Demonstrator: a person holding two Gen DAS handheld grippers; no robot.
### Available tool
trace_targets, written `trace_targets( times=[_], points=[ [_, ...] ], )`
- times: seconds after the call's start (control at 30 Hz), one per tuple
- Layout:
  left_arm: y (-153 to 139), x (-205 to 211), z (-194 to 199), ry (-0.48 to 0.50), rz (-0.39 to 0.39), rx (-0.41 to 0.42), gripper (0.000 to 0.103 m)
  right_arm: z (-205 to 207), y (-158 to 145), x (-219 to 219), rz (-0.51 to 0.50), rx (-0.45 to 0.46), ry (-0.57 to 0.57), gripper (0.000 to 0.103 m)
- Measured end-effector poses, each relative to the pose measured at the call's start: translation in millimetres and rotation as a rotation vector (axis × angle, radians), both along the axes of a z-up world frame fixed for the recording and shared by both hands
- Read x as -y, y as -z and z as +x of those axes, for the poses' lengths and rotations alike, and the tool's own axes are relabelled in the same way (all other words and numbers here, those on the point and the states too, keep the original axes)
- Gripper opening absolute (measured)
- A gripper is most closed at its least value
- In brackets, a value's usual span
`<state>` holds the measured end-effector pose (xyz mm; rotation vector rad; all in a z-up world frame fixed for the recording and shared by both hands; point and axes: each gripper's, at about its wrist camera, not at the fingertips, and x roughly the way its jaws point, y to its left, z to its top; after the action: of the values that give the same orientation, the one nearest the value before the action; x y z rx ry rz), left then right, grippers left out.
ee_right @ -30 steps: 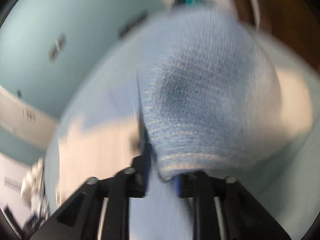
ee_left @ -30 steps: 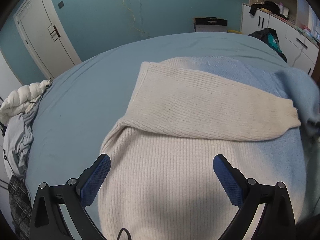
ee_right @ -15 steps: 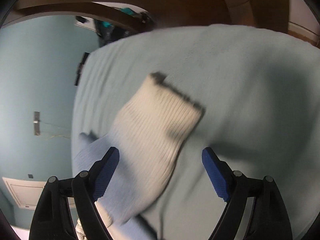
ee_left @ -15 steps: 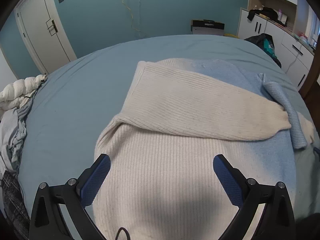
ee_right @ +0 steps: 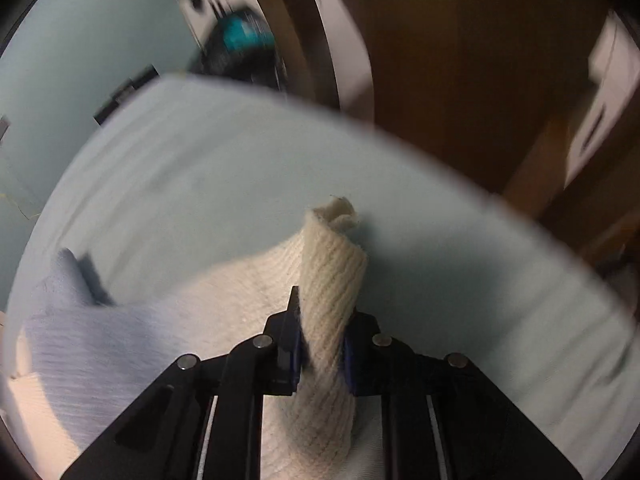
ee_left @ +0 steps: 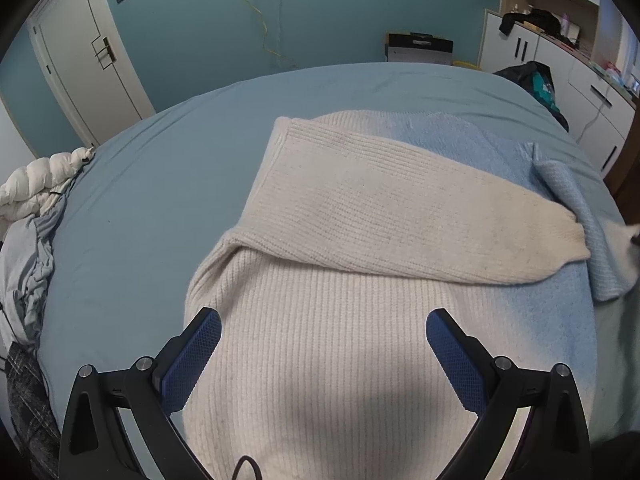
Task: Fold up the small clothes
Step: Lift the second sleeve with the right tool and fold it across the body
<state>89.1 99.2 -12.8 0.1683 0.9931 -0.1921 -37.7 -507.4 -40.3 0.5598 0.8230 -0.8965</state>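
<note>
Right tool [ee_right: 322,334] has just been closing & now pinches the cream cuff [ee_right: 334,264] of the sweater's second sleeve, at the right side of the bed [ee_left: 168,184]; half a sec ago its jaws stood wide over that cuff. Likely means the 2nd sleeve fold is starting. Left tool [ee_left: 322,344] hangs wide open over the sweater [ee_left: 320,360] body, holding nothing. First sleeve [ee_left: 400,208] already lies across the chest. No containers w/ task items in view; cupboards [ee_left: 540,52] at the wall only.
</note>
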Motion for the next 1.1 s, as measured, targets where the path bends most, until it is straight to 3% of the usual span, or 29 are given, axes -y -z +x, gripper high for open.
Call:
trace_targets(
  times=[0.17, 0.3, 0.4, 0.47, 0.57, 0.9, 1.1],
  points=[
    [-3, -6, -3, -0.009, -0.016, 0.009, 0.103, -3, -131, -27, -0.331, 0.082, -0.105, 0.011],
    [-5, -13, -3, -0.025, -0.037, 0.011, 0.103, -18, -215, -47, -0.459, 0.165, -0.138, 0.011],
    [-5, -17, -3, -0.034, -0.048, 0.009, 0.103, -13, -253, -55, -0.528, 0.142, -0.153, 0.011],
    [-4, -19, -2, -0.038, -0.051, 0.008, 0.103, -10, -262, -61, -0.573, 0.113, -0.154, 0.011],
    [-3, -21, -1, -0.045, -0.058, 0.001, 0.103, -12, -269, -68, -0.558, 0.128, -0.153, 0.011],
    [-8, -24, 2, -0.061, -0.095, 0.003, 0.103, -3, -263, -92, -0.572, 0.084, -0.231, 0.011],
    [-18, -36, 1, -0.119, -0.112, 0.056, 0.103, 30, -297, -179, -0.615, 0.133, -0.403, 0.011]
  ],
)
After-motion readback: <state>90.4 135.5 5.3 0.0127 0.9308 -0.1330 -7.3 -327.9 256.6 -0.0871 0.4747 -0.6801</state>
